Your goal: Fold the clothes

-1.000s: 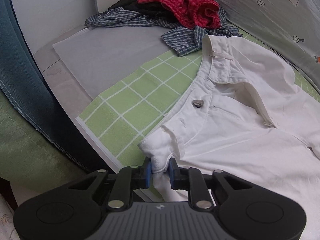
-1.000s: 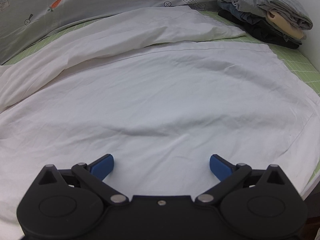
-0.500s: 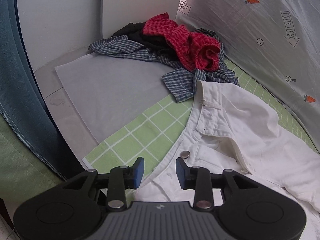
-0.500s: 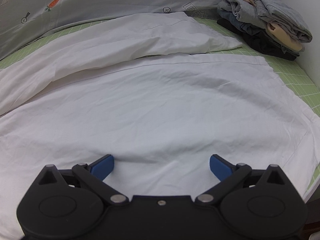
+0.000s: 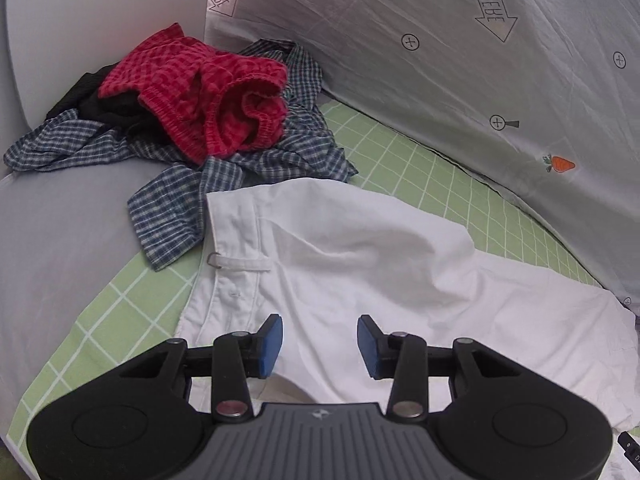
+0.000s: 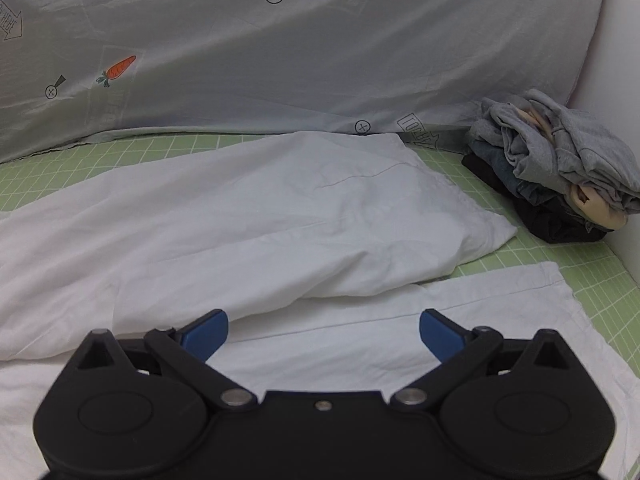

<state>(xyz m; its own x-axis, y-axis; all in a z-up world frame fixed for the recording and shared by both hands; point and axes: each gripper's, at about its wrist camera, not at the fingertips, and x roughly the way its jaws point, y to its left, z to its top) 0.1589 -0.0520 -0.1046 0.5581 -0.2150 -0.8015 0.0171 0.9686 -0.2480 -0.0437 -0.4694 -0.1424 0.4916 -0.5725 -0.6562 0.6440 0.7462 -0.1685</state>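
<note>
White trousers lie spread on the green checked mat, waistband toward the left. In the left wrist view my left gripper hovers over the waist area, open, nothing between its blue pads. In the right wrist view the two trouser legs stretch across the mat, the far leg rumpled and lying partly over the near one. My right gripper stands wide open above the near leg, holding nothing.
A heap of unfolded clothes lies at the back left: a red knit, a blue plaid shirt and a black garment. A stack of folded clothes sits at the right corner. A grey printed sheet hangs behind.
My left gripper let go of the trouser waistband corner, opened, and moved inward over the waist. My right gripper, open throughout, rose and tilted up toward the far leg.
</note>
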